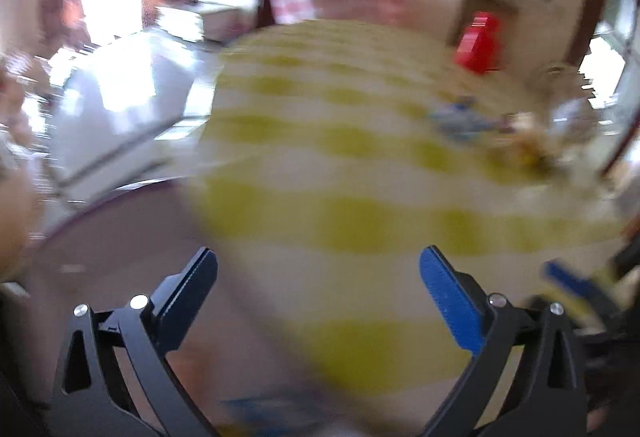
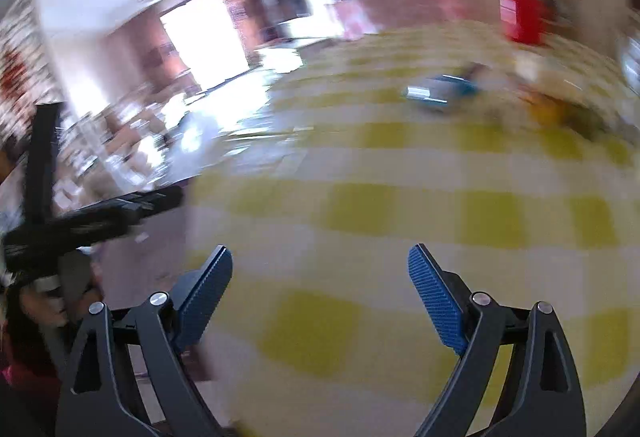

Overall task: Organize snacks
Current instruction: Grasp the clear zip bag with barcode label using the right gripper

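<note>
Left wrist view: left gripper (image 1: 318, 279) spread wide, empty, above the yellow-and-white checked tablecloth (image 1: 340, 141). A blurred blue snack packet (image 1: 460, 119) lies far right.

Right wrist view: right gripper (image 2: 320, 277) likewise released, empty; packet (image 2: 444, 91) well ahead.

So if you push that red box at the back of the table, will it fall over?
Maybe. The red box looks upright and taller than it is wide, so a push high up could tip it. It sits on a checked tablecloth, which might bunch rather than let it slide. The blur hides more detail.
</note>
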Demonstrator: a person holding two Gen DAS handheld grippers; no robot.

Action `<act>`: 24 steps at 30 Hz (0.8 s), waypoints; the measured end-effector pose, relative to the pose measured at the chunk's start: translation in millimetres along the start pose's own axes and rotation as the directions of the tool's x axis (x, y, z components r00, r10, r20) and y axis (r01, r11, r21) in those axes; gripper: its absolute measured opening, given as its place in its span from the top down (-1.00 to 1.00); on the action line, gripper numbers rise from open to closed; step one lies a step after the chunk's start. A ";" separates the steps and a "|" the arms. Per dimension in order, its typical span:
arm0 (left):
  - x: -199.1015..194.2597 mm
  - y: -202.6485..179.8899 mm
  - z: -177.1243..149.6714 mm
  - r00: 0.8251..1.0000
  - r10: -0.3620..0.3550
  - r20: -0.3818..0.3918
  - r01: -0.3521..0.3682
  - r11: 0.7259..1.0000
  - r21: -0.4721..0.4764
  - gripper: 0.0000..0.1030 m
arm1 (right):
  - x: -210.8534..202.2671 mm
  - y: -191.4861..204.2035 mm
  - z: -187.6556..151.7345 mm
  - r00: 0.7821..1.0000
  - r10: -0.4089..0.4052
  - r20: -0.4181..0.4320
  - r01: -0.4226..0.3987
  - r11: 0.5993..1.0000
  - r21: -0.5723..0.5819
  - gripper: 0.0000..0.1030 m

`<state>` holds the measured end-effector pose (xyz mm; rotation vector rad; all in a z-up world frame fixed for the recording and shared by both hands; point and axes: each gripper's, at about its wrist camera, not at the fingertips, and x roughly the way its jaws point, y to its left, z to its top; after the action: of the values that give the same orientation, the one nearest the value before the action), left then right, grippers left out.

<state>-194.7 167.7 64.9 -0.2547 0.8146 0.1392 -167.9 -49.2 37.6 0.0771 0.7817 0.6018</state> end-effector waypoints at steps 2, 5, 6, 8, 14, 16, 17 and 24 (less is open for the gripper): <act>19.8 -48.8 11.1 0.996 -0.091 0.020 0.091 0.996 0.023 -0.97 | -8.0 -31.4 1.0 0.998 -0.055 0.014 0.054 0.996 0.069 -0.69; 46.6 -98.4 17.0 0.975 -0.219 0.042 0.217 0.975 0.050 -0.97 | -25.3 -84.6 2.2 0.987 -0.154 0.048 0.144 0.974 0.176 -0.69; 58.8 -115.1 18.0 0.957 -0.286 0.046 0.284 0.958 0.043 -0.97 | -31.3 -104.9 2.9 0.981 -0.187 0.056 0.171 0.960 0.220 -0.69; 78.6 -136.1 16.5 0.940 -0.339 0.042 0.339 0.941 0.014 -0.97 | -38.7 -137.5 4.4 0.977 -0.202 0.068 0.171 0.935 0.310 -0.69; 115.9 -168.0 18.8 0.877 -0.477 0.057 0.480 0.874 -0.074 -0.96 | -43.6 -208.8 48.7 0.968 -0.220 0.120 0.157 0.907 0.390 -0.69; 111.7 -170.1 17.3 0.874 -0.478 0.089 0.484 0.873 -0.058 -0.96 | -36.5 -219.6 72.0 0.971 -0.201 0.131 0.129 0.898 0.422 -0.69; 113.5 -171.7 16.8 0.870 -0.488 0.074 0.492 0.869 -0.055 -0.96 | -29.9 -226.4 86.0 0.971 -0.200 0.130 0.123 0.885 0.449 -0.69; 118.1 -178.6 18.3 0.865 -0.497 0.071 0.500 0.865 -0.041 -0.96 | 31.0 -253.9 167.3 0.992 -0.125 0.027 0.083 0.789 0.608 -0.69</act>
<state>-62.4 4.2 20.8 -0.5072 0.6632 -0.3193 85.3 -218.2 66.0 0.6435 0.8848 0.2179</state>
